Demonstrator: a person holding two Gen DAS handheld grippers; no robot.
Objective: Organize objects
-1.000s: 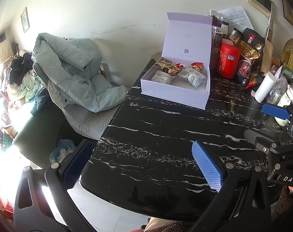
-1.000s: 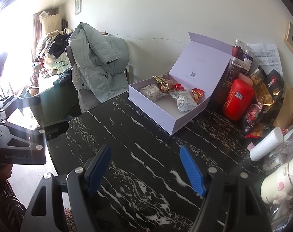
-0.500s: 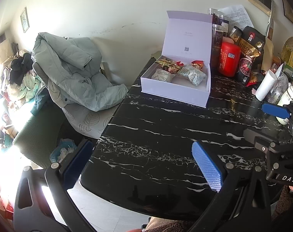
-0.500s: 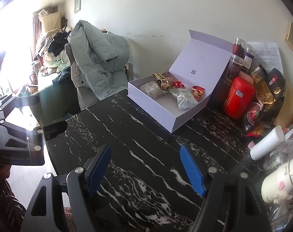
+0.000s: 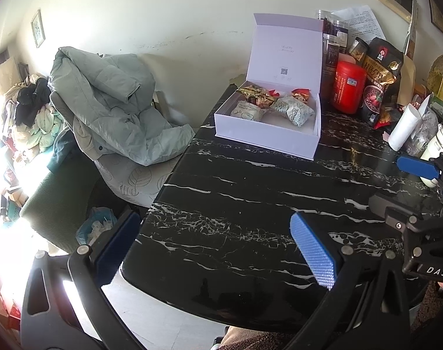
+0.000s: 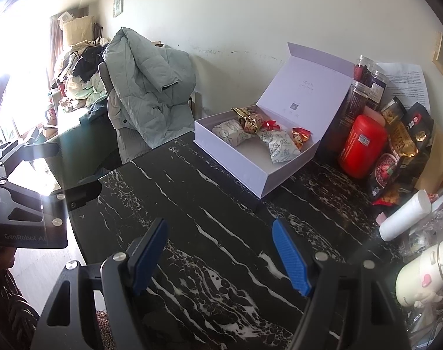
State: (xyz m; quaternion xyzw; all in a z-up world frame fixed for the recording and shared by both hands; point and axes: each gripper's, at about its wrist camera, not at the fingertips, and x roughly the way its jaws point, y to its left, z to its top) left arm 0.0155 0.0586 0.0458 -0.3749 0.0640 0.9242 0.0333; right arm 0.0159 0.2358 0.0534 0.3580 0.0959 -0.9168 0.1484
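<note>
Hovering short of the box [image 5: 266, 137], both grippers (left [image 5: 218, 250], right [image 6: 221, 255]) gape empty; snacks [image 6: 280, 144] packed, lid unclosed.

Blown-out daylight glares from the left; fisheye edges bend and darken, centre stays sharp.

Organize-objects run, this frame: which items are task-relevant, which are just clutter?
Likely in play:
- white box, lid open
- wrapped snacks inside it
- red canister, snack bags, jars beside the box
- left tool and right tool, both open, empty

Just lying about:
- green jacket on chair
- clothes pile
- wall papers
</note>
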